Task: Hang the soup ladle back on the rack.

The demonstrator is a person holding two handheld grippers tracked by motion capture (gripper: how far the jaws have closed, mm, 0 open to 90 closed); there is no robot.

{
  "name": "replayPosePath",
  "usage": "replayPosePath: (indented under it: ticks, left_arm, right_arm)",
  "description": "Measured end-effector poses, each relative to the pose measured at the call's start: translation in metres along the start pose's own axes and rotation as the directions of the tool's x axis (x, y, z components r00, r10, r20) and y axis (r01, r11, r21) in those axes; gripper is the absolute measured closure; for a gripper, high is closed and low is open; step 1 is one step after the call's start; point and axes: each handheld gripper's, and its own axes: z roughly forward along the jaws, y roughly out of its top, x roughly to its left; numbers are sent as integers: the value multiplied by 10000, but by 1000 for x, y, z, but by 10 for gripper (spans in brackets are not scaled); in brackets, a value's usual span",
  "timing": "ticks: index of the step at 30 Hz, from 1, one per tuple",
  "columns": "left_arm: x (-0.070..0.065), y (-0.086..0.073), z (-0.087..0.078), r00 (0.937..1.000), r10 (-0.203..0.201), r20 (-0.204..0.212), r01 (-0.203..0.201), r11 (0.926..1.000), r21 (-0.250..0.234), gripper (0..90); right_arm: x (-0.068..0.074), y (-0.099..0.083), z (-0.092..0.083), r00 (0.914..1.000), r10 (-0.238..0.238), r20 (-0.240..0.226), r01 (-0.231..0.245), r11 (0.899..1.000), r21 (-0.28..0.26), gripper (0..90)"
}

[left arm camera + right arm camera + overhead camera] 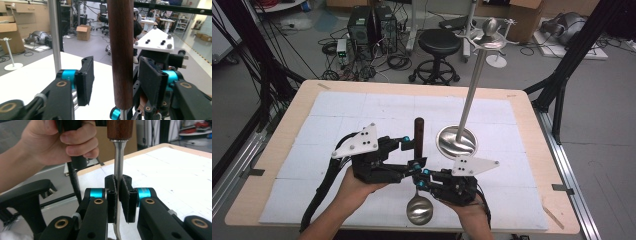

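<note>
Steel ladle (418, 197) is clamped at its shank by the right tool (119, 195) above the counter (512, 107); its wooden handle (121, 50) is flanked, ungripped, by the open left tool (115, 80)

High view looks down; tool views close, sharing ladle (418, 165).

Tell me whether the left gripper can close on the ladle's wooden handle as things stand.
Probably yes. The wooden handle already stands between the left gripper's open jaws with nothing between pad and wood, while the right gripper holds the metal shaft steady just below.
</note>
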Motion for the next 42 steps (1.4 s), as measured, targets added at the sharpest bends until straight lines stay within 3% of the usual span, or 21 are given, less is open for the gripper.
replayPosePath:
  ticks: [9, 20, 33, 34, 36, 37, 42]
  left_arm:
    - [1, -1, 3, 9998, -143, 157, 141, 9998, 172, 596]
    - [2, -1, 3, 9997, -144, 197, 139, 9996, 265, 714]
    - [4, 1, 1, 9965, -668, 511, 659, 9977, 177, 735]
    - [5, 1, 0, 9960, -696, 559, 689, 9975, 133, 735]
    - [5, 3, -3, 9960, -678, 577, 675, 9977, 83, 735]
    - [6, 3, -4, 9960, -630, 626, 629, 9980, 31, 735]
    - [8, 5, -10, 9947, -467, 921, 468, 9989, 13, 735]
  right_arm:
    - [2, 1, 1, 9988, 138, 462, -139, 9999, 5, 844]
    - [3, 0, 1, 9973, 256, 682, -256, 9997, -8, 844]
    - [4, 1, 1, 9977, 173, 652, -162, 9997, -173, 828]
    - [4, 2, 1, 9980, 213, 587, -204, 9997, -160, 798]
    - [3, 1, -1, 9978, 353, 566, -345, 9993, -142, 575]
    - [3, 0, -3, 9979, 367, 533, -361, 9993, -117, 515]
    - [0, -2, -23, 9987, 24, 516, 11, 9977, -677, 309]
